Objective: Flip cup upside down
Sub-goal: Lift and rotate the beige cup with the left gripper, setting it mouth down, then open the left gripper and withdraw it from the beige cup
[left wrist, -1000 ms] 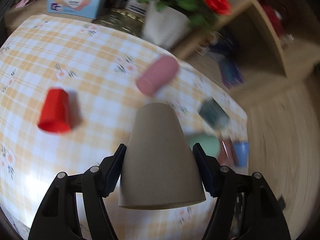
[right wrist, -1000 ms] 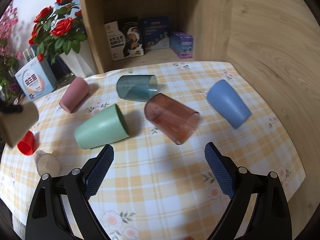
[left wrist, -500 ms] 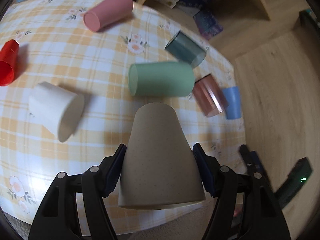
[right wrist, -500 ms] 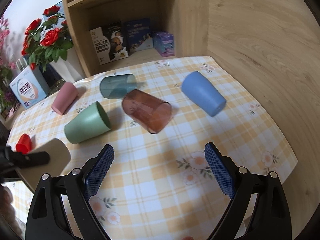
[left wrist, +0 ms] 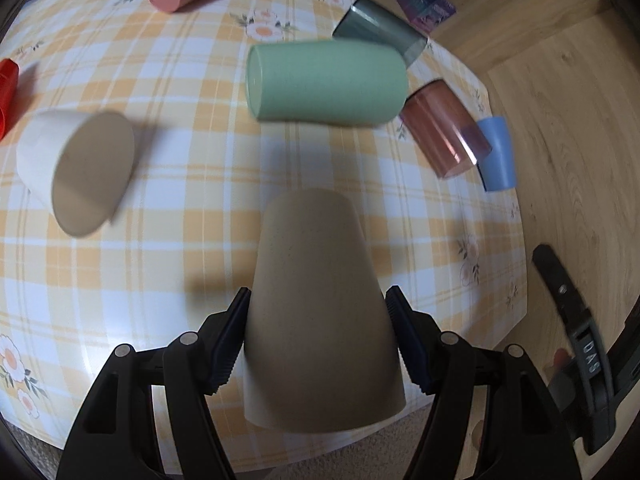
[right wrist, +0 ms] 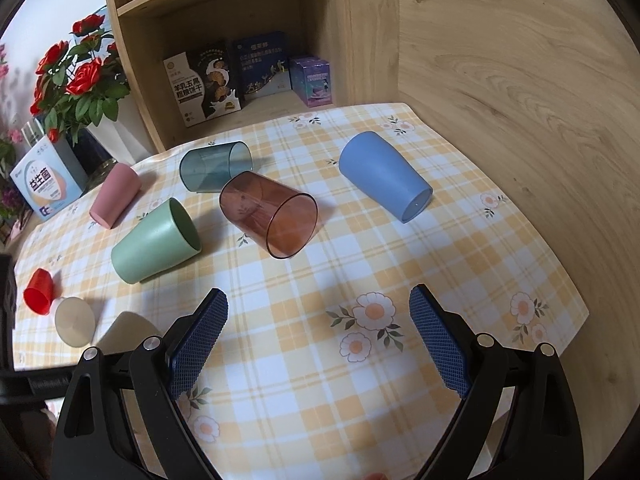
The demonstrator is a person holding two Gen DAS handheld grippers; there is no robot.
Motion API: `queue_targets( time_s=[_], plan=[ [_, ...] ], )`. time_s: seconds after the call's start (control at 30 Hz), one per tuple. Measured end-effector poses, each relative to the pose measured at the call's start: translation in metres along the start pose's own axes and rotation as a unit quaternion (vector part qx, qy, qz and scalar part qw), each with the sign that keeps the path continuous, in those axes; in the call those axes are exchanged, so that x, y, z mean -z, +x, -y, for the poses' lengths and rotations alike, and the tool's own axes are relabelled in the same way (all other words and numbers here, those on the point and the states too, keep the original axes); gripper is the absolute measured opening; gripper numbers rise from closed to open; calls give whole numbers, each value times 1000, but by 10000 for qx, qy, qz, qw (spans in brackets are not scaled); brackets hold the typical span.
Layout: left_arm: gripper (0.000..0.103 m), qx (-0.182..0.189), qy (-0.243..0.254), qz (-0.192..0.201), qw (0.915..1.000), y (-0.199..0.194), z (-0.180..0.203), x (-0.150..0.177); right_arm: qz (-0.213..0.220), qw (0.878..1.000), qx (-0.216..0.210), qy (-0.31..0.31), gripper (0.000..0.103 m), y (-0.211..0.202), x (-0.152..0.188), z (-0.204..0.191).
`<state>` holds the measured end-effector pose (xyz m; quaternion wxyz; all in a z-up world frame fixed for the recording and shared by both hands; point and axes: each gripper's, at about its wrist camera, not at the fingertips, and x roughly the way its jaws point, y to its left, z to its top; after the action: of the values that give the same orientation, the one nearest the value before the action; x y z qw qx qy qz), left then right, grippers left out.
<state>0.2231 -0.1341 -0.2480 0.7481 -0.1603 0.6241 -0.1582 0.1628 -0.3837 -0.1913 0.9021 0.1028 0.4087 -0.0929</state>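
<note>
My left gripper (left wrist: 318, 326) is shut on a beige cup (left wrist: 316, 300), held above the table's near edge with its closed base pointing away from me toward the tablecloth. My right gripper (right wrist: 318, 338) is open and empty above the front of the table. Lying on their sides on the checked cloth are a green cup (left wrist: 326, 82) (right wrist: 158, 240), a brown clear cup (right wrist: 270, 214), a blue cup (right wrist: 384, 176), a grey clear cup (right wrist: 216, 166), a pink cup (right wrist: 116, 194), a red cup (right wrist: 40, 290) and a white cup (left wrist: 74, 164).
A wooden shelf unit (right wrist: 224, 20) with boxes stands behind the table. A vase of red roses (right wrist: 76, 84) and a light blue box (right wrist: 42, 184) stand at the back left. A wooden wall (right wrist: 520, 80) is to the right. The table's front edge (right wrist: 560, 332) is close.
My left gripper has swung down with the beige cup, so the view now looks down on the table from closer. My right gripper has drawn back slightly and stays open.
</note>
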Motion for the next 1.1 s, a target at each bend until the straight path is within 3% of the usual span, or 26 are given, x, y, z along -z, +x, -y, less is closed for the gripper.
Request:
queue_targets(
  time_s=[0.47,0.7,0.93,1.1],
  plan=[
    [67,337,65,-447,9984,13,5,17,-21,10000,42,-35,89,-4,1,-2],
    [88,587,77,-545,9968,13,6,22,-17,10000,67,-28,89,-8,0,-2],
    [97,545,187,-188,9982,-11,0,23,37,9999,-90,38,89,-16,-3,-2],
    [97,471,299,412,9976,-44,-8,21,-18,9997,-261,-9,89,-19,-4,-10]
  ],
)
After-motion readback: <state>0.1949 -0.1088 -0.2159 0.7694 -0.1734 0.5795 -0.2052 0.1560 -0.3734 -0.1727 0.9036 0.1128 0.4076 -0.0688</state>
